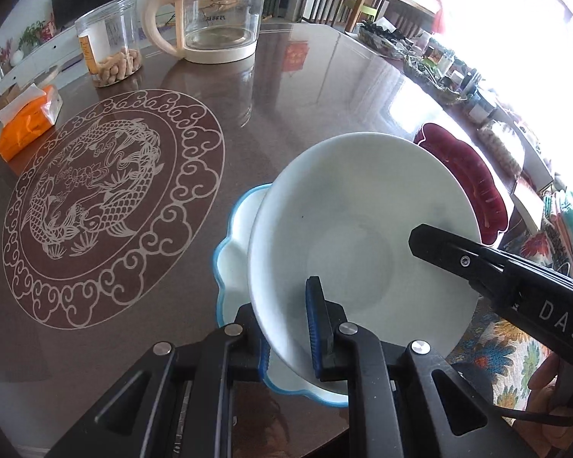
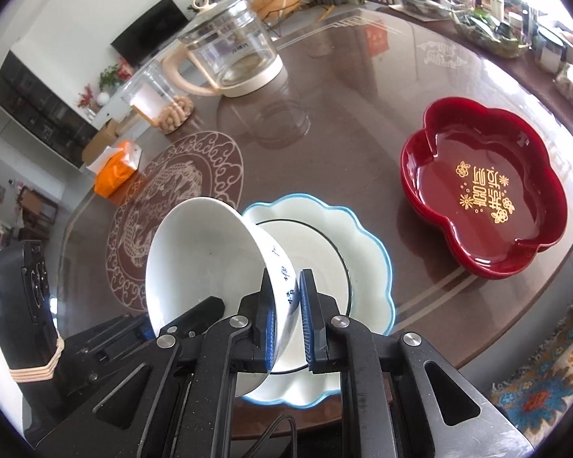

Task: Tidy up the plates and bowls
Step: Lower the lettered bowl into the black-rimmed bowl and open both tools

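A white bowl [image 1: 347, 229] with blue writing on its outside is held tilted above a white flower-shaped plate with a blue rim [image 1: 229, 252]. My left gripper [image 1: 286, 328] is shut on the bowl's near rim. My right gripper [image 2: 286, 301] is shut on the bowl's other rim [image 2: 202, 255], and its finger reaches in from the right in the left wrist view [image 1: 458, 255]. The blue-rimmed plate [image 2: 366, 244] holds a smaller white plate with a dark rim [image 2: 317, 255]. A red flower-shaped dish [image 2: 485, 194] sits to the right on the table.
A glass kettle [image 1: 221, 19] and a clear jar of peanuts [image 1: 110, 45] stand at the back of the brown table [image 1: 286, 114]. An orange tissue pack [image 1: 26, 122] lies at the left. Clutter baskets [image 2: 489, 26] line the far right edge.
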`<state>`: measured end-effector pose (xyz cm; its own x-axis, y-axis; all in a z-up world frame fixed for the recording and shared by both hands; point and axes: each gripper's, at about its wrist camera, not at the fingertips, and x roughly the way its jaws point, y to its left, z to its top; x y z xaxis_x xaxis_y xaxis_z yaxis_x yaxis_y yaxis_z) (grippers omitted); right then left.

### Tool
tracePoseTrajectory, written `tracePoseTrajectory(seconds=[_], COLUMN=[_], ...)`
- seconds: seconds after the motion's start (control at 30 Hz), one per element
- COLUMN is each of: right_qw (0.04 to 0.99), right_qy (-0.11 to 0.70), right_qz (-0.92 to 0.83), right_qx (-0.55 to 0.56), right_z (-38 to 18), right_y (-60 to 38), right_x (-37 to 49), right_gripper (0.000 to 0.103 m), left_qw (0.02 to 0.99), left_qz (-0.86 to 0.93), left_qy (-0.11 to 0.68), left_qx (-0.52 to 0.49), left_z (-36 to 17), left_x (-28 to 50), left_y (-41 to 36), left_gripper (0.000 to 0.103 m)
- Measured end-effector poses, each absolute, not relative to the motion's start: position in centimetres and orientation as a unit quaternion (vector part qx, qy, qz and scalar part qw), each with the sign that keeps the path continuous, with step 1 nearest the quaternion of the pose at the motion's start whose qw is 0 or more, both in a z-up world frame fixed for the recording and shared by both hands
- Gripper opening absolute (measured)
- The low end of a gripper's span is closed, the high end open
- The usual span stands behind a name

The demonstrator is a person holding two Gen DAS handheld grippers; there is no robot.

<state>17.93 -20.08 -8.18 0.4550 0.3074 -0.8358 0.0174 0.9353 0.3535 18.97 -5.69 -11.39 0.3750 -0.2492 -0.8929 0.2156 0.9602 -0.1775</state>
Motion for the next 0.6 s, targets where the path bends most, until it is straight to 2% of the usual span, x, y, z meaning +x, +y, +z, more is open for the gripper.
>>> tracePoseTrajectory(seconds=[0.33,0.6], right_qw=[0.831,0.832], right_qy=[0.523,0.526], right_qz=[0.07,0.069], right_qx=[0.177,0.162], right_z=[-10.4,-10.8], right_y=[-22.5,-22.4], right_x=[17.7,17.7], right_gripper=[0.012,0.011], left_qw=[0.835,0.843], left_qz=[-0.122,-0.125], left_qy=[0.531,0.521], left_qx=[0.075,0.054], left_z=[-11.4,-8.7], left_x=[19.4,19.3], left_y=[-8.2,-6.2], left_gripper=[0.016,0.016])
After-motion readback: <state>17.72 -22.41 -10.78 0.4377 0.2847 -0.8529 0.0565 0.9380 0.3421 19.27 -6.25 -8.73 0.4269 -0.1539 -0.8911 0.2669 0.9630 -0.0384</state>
